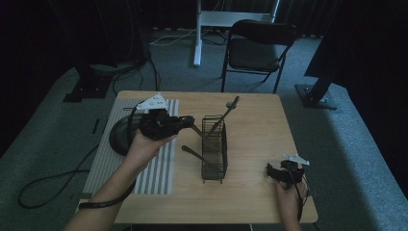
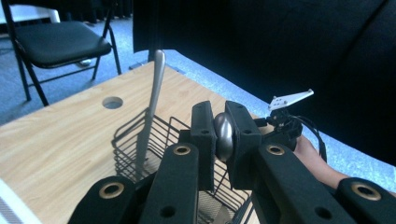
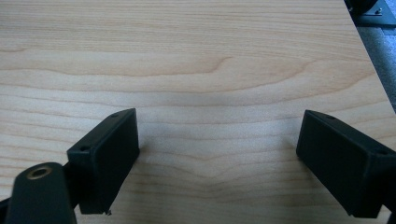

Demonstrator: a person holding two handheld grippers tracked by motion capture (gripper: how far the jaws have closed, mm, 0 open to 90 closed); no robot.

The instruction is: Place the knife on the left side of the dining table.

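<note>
Wire basket holds one upright metal utensil.

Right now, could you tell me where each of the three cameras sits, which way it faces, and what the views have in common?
High view: above the person's side, looking forward and down on the table; both forearms enter from below.
Left gripper view: on the left gripper, looking along its jaws, shut on a metal utensil, over the wire basket; the right gripper shows farther off.
Right gripper view: on the right gripper, jaws apart, facing down at bare tabletop.
Shared: high and left gripper views both show the basket.
</note>
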